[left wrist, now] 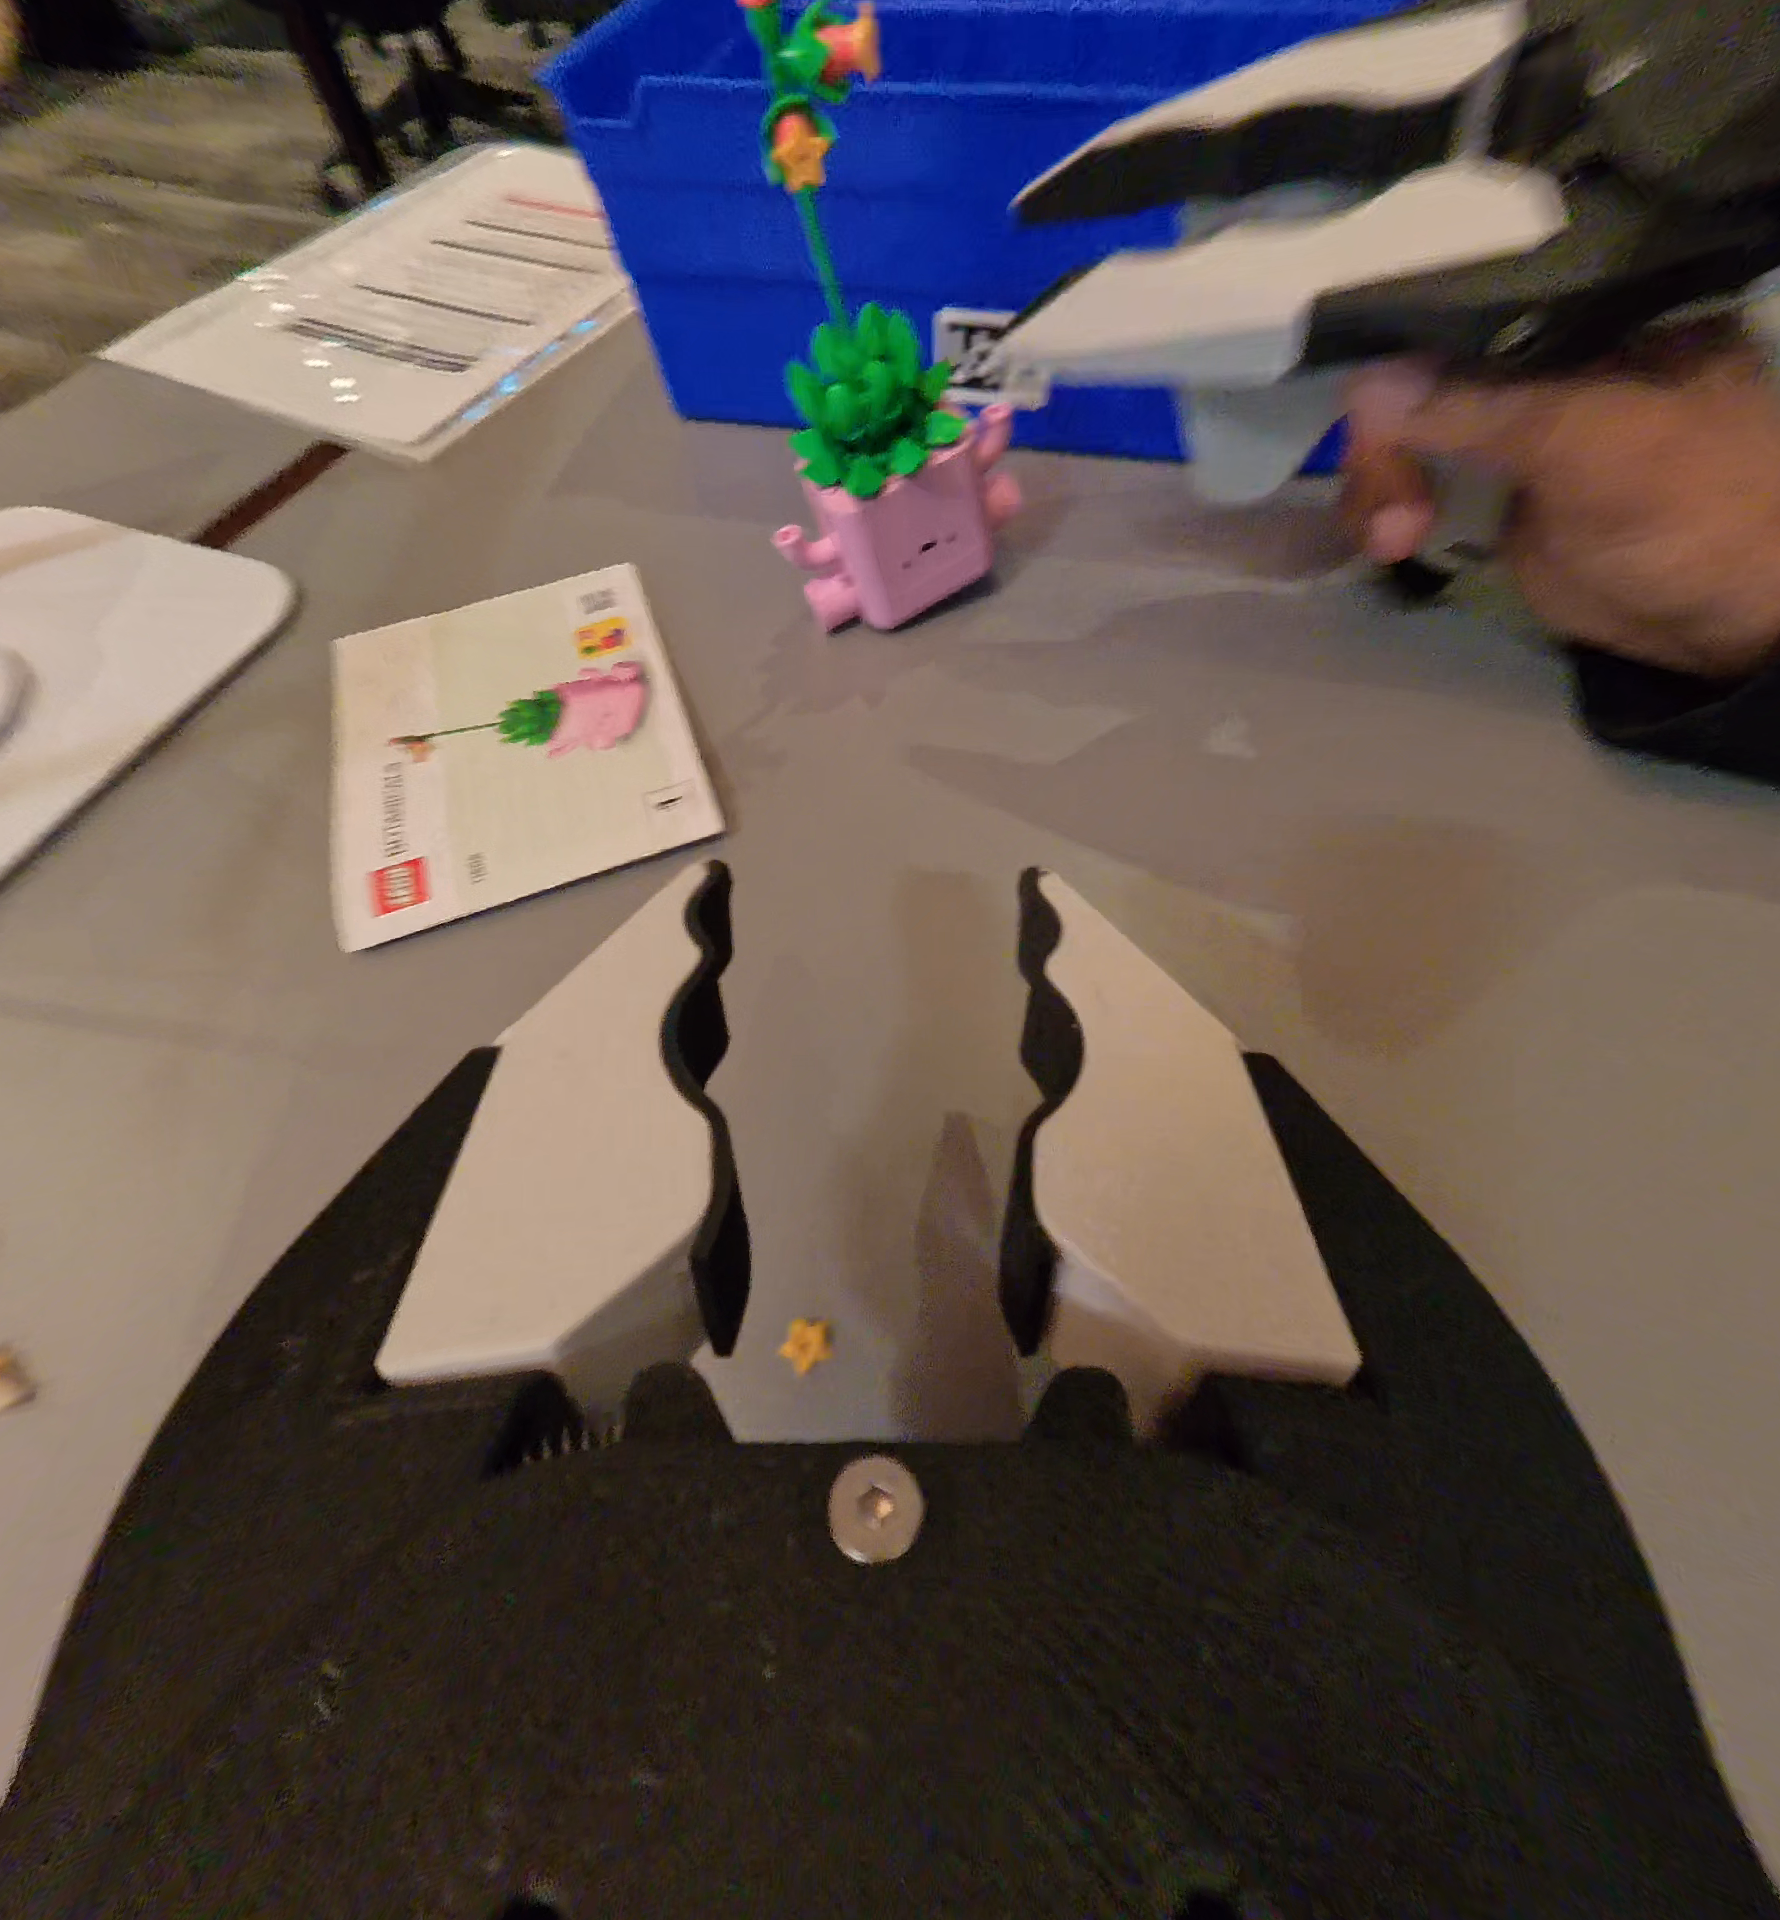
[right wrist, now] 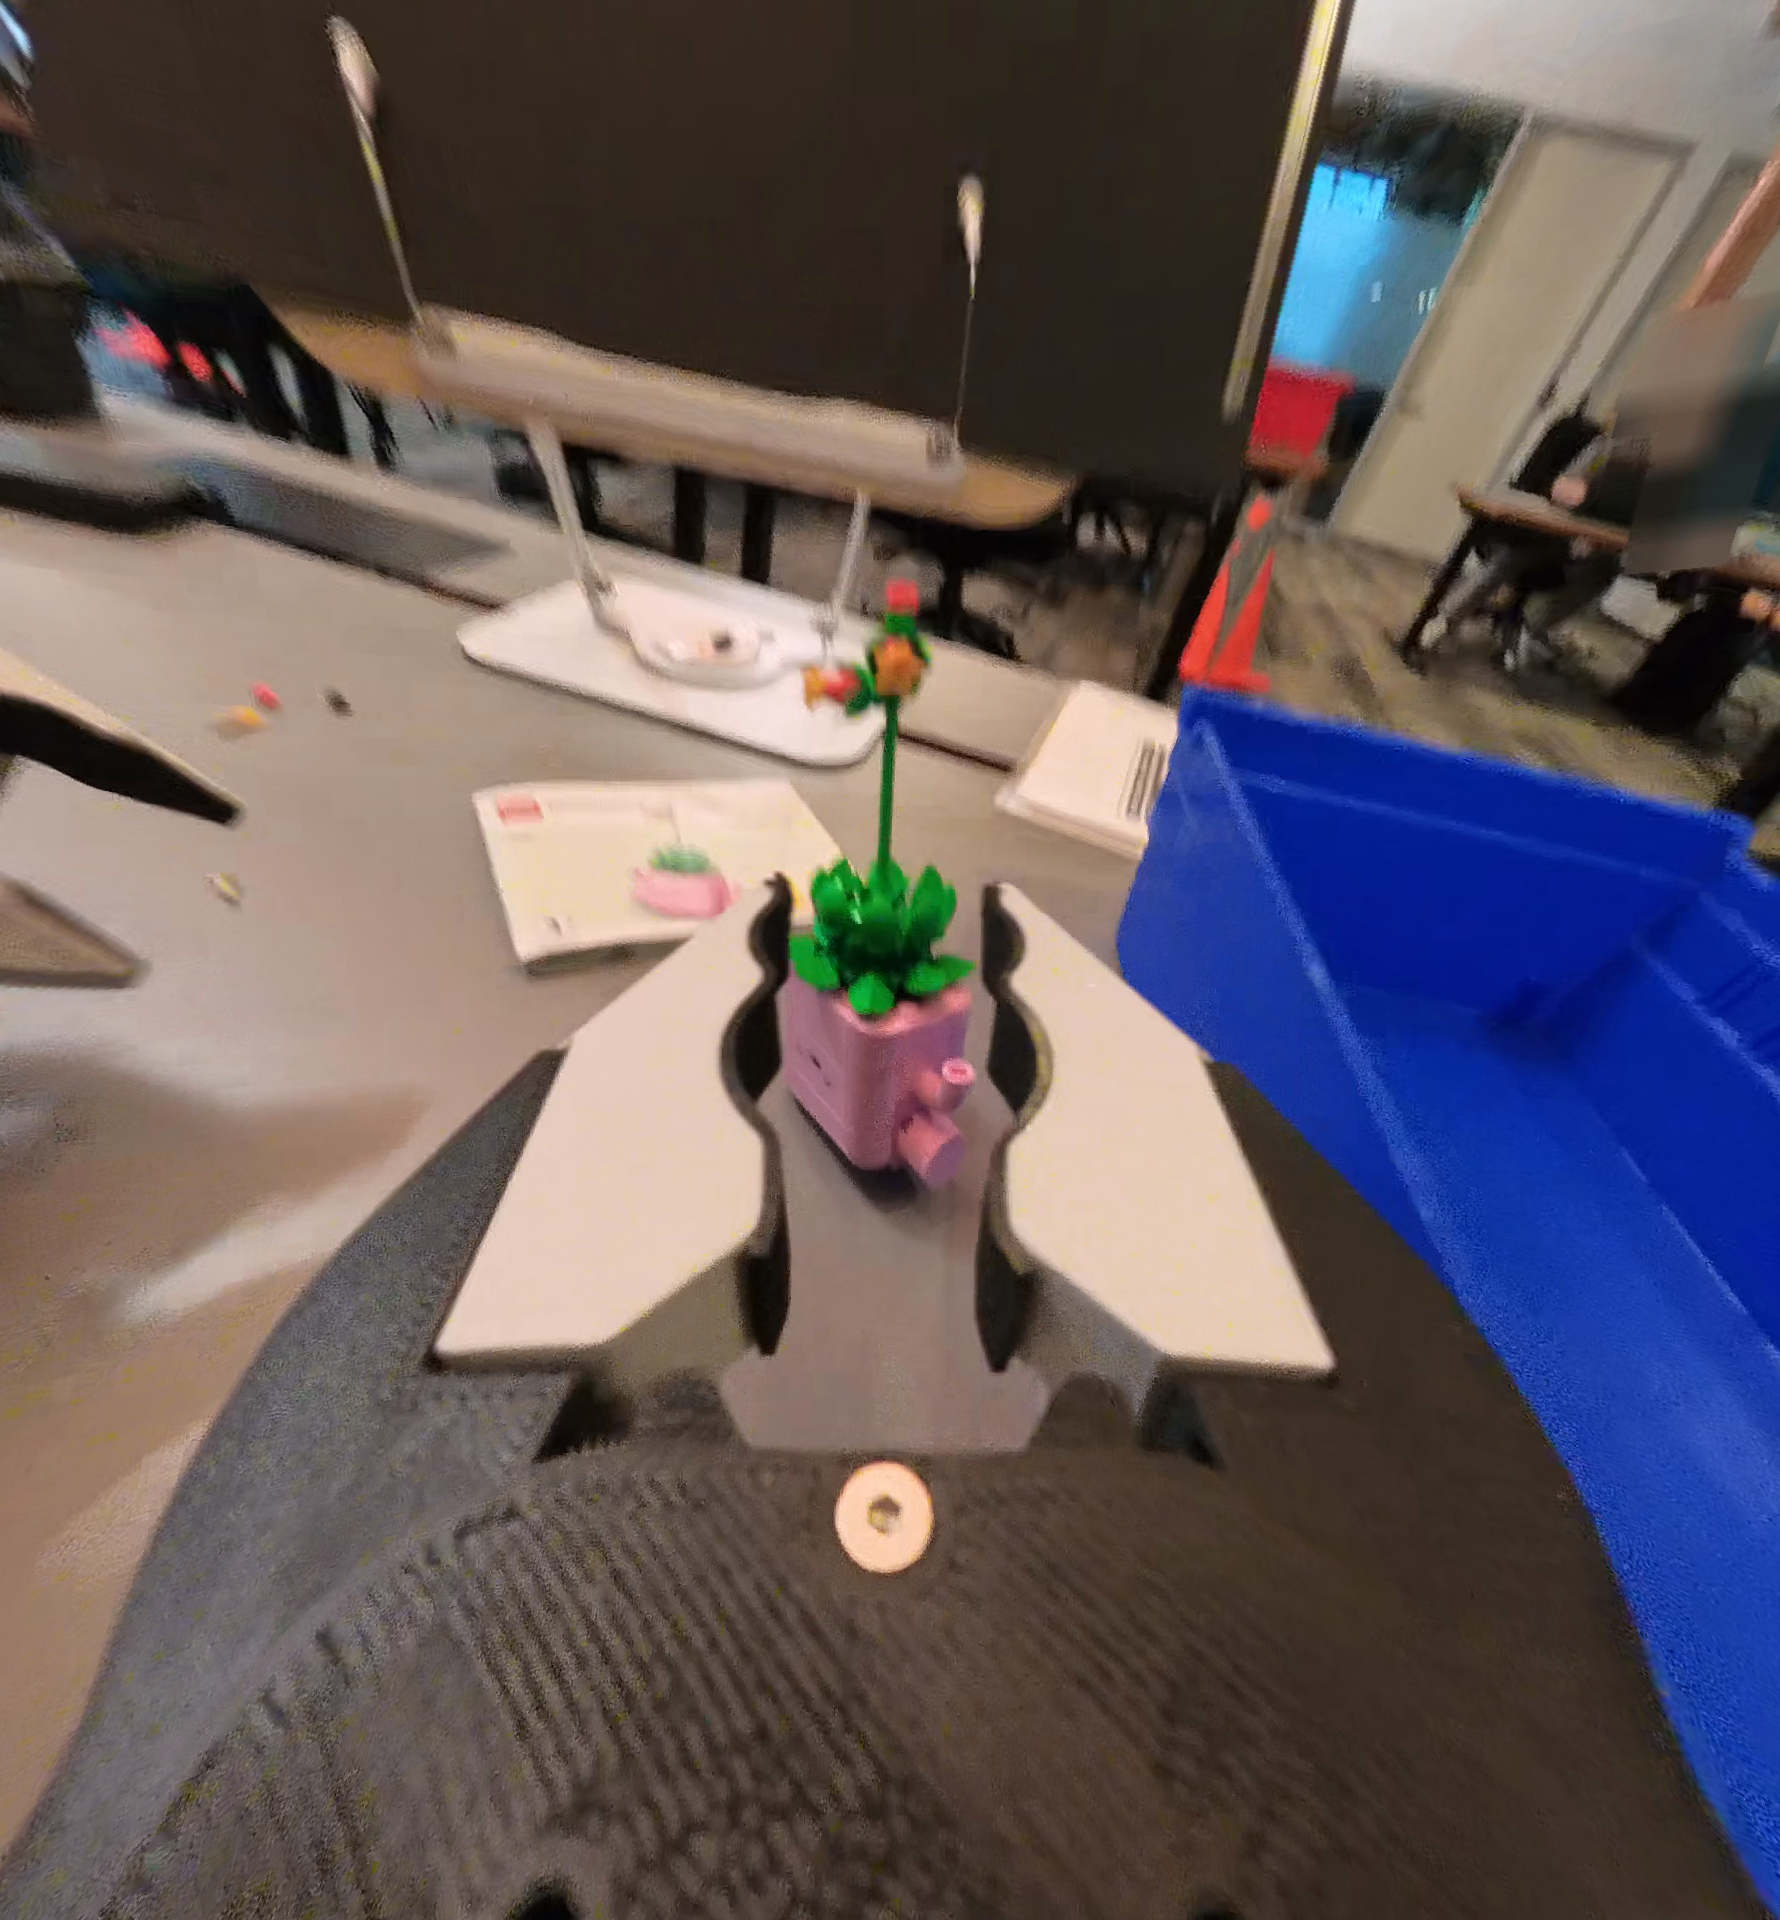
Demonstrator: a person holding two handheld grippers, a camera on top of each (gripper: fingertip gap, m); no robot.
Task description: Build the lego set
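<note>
Grey surface (left wrist: 1073, 727) carries everything, and risks grow as things shrink. Biggest is the deep blue plastic bin (right wrist: 1488, 1039), close on the right gripper's (right wrist: 886, 914) right side; a careless swing there could clip its wall and jolt whatever is near.

Next comes the printed instruction booklet with its picture of the model (left wrist: 512, 748), lying flat and harmless, well apart from the model.

Then the lego set itself: a pink square pot with green leaves and a tall thin green stem topped by small flowers (right wrist: 875, 1039), standing upright on the surface just before the bin. The right gripper is part open and holds nothing, its fingers either side of the pot in its own view, whether touching I cannot tell. Closing off-centre would likely tip the pot, and that slender stem looks ready to snap off or shed flowers.

The left gripper (left wrist: 875, 883) is likewise parted and empty, low over the surface.

Smallest, a loose yellow star-shaped piece (left wrist: 805, 1344) lies between the left gripper's fingers; a clumsy pinch could flick it away.
</note>
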